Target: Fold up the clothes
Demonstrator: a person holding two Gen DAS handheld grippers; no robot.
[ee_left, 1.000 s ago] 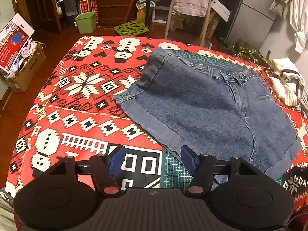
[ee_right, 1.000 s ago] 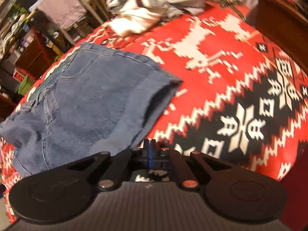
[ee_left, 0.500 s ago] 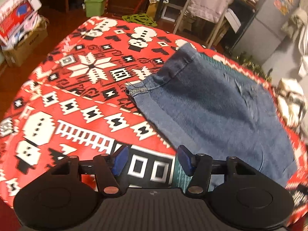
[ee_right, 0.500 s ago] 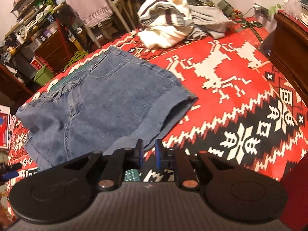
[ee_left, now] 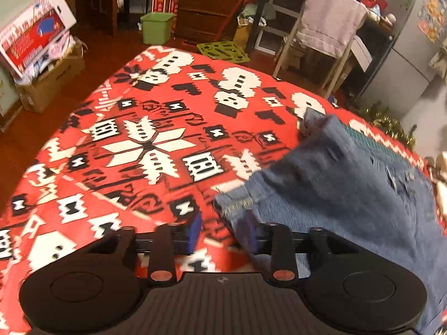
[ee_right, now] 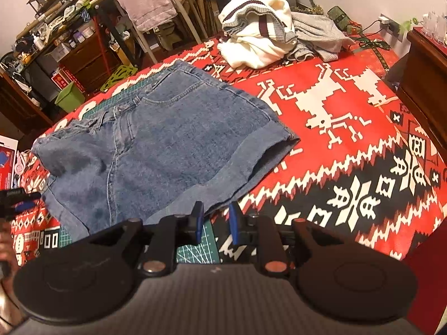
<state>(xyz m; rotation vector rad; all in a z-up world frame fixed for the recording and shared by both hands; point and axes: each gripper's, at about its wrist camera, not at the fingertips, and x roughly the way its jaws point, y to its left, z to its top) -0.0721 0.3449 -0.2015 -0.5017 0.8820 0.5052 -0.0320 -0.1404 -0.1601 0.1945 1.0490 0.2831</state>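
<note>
Both grippers gape (empty) at the denim shorts' hem edges.

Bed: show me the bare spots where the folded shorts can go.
The red blanket left of the shorts lies bare to the bed's edge. A second open stretch, with the reindeer pattern, lies right of the shorts. The far corner is crowded by a pile of sweaters.

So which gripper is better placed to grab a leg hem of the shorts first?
Probably the left gripper: its open jaws already sit at the hem corner of the shorts. The right gripper is open too, but its hem lies just beyond its fingertips.
</note>
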